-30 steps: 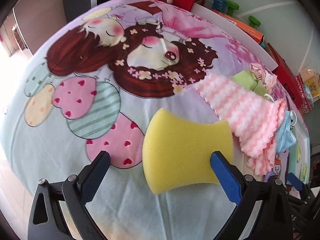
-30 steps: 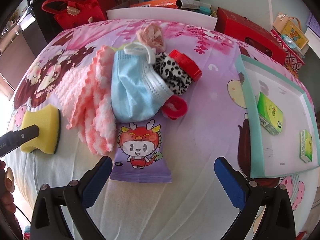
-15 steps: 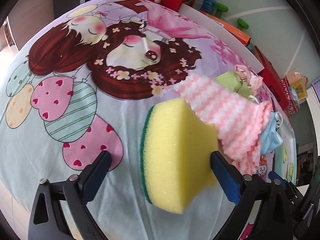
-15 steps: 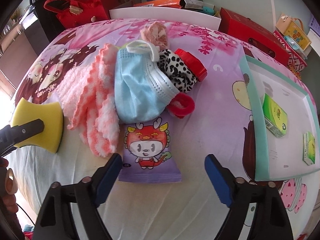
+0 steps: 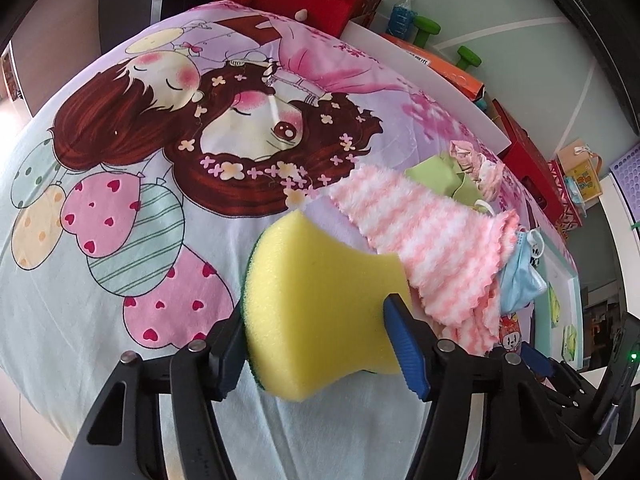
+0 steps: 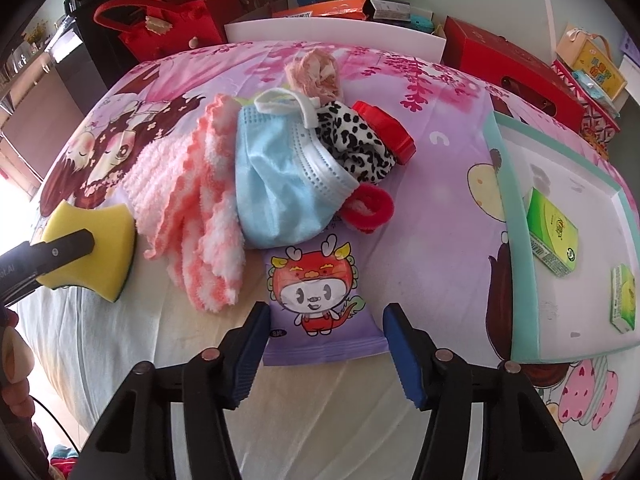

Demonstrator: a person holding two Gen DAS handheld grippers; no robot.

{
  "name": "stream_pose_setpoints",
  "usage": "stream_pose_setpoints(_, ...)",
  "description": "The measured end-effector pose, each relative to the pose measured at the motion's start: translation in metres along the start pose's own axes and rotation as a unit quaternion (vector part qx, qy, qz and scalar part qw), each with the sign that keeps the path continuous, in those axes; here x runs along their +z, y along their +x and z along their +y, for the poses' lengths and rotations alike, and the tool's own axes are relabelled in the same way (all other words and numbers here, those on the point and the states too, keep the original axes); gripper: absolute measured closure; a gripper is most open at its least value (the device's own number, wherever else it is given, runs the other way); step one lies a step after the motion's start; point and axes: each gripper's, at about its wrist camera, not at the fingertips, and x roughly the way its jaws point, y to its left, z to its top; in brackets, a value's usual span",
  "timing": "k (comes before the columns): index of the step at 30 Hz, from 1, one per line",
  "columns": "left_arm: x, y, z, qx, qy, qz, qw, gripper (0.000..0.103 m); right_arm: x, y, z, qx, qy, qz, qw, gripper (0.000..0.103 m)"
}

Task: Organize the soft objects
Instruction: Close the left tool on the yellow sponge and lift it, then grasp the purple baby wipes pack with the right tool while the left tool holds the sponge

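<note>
Sponge first: the yellow hourglass-shaped foam sponge with a green scouring edge (image 5: 320, 312) sits tilted between the blue pads of the left tool (image 5: 316, 340), whose jaws are closing on its narrow waist and already press its sides. Gripping at the waist looks wise, since the flared ends should keep the foam from slipping; a gentle squeeze is probably enough, as the material dents easily and springs back.

The right tool (image 6: 324, 344) is closing too, its ribbed pads (image 6: 404, 352) just either side of the flat purple plastic packet printed with a cartoon dragon (image 6: 316, 304), not visibly pinching it. That packet is slick and thin, lying flat on the cartoon-printed bedsheet over the desk (image 6: 432, 240), so I would catch its near edge squarely.

Beyond it lie the fluffy pink-and-white striped cloth (image 6: 192, 208), the pleated blue face mask (image 6: 280, 184), a leopard-print fabric piece (image 6: 356, 144) and a red fuzzy hair tie (image 6: 370, 208), heaped and overlapping. The teal-rimmed white tray (image 6: 500, 184) holds small green boxes.
</note>
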Motion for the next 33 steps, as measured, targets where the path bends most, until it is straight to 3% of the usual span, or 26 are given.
stream_pose_setpoints(12,0.003,-0.016,-0.003,-0.008,-0.001,-0.029,0.9995,0.053,0.001,-0.022,-0.013,-0.010,0.010,-0.028,1.000,0.043)
stream_pose_setpoints(26,0.005,-0.031,-0.012,-0.016,0.006,-0.055,0.9984,0.056,0.003,-0.051,-0.022,-0.023,0.017,-0.068,0.997,0.046)
stream_pose_setpoints(28,0.005,-0.034,-0.014,-0.016,0.008,-0.058,0.9981,0.056,0.004,-0.056,-0.025,-0.024,0.021,-0.075,0.997,0.079)
stream_pose_setpoints(29,0.005,-0.035,-0.015,-0.016,0.009,-0.059,0.9981,0.056,0.004,-0.058,-0.028,-0.022,0.027,-0.077,0.996,0.084)
stream_pose_setpoints(33,0.006,-0.037,-0.020,-0.016,0.014,-0.061,0.9979,0.056,0.003,-0.055,-0.032,-0.025,0.032,-0.070,0.997,0.084)
